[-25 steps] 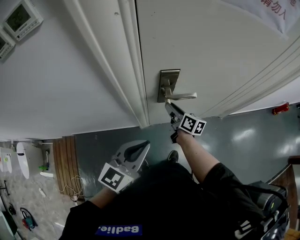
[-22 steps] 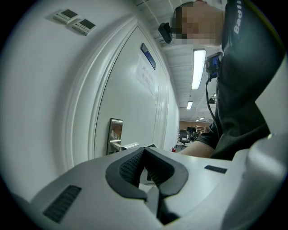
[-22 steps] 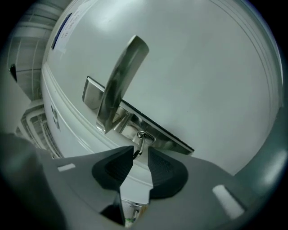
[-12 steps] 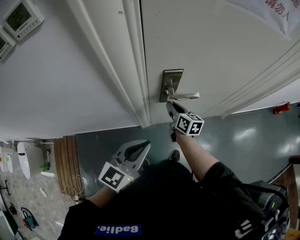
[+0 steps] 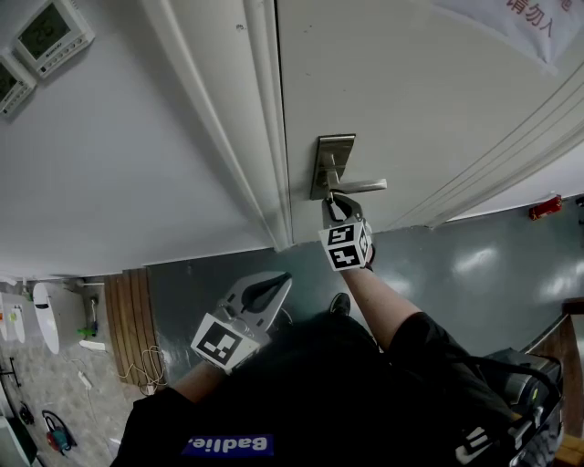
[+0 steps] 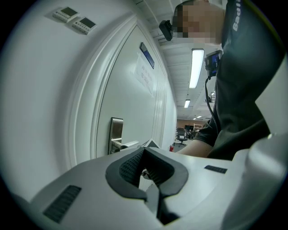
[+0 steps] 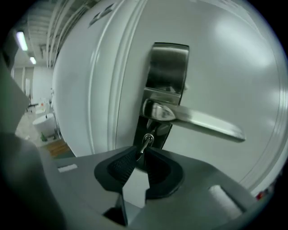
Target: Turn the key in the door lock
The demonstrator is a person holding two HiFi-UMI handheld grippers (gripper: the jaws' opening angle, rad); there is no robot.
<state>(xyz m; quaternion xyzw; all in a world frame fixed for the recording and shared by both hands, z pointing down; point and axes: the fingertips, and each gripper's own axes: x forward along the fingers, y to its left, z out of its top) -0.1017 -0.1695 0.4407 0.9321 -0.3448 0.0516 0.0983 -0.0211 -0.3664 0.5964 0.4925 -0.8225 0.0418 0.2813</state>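
A brushed-metal lock plate [image 5: 331, 155] with a lever handle [image 5: 360, 185] sits on the white door. In the right gripper view a small silver key [image 7: 146, 141] sticks out of the keyhole below the handle [image 7: 202, 121]. My right gripper [image 7: 143, 150] pinches the key's head between its pad tips. Its jaws closed in on the key and have just eased open a little, with the key still between them. In the head view the right gripper [image 5: 336, 208] reaches up under the handle. My left gripper [image 5: 274, 281] hangs low and away from the door, shut and empty.
The white door frame [image 5: 237, 119] runs left of the lock. Two wall control panels [image 5: 55, 32] hang at upper left. A paper notice [image 5: 520, 23] is on the door. A red object [image 5: 546, 208] lies on the grey floor to the right.
The right gripper has rolled about its own axis at the keyhole, so its marker cube now faces a different way. It sits closer under the handle. The left gripper has not moved.
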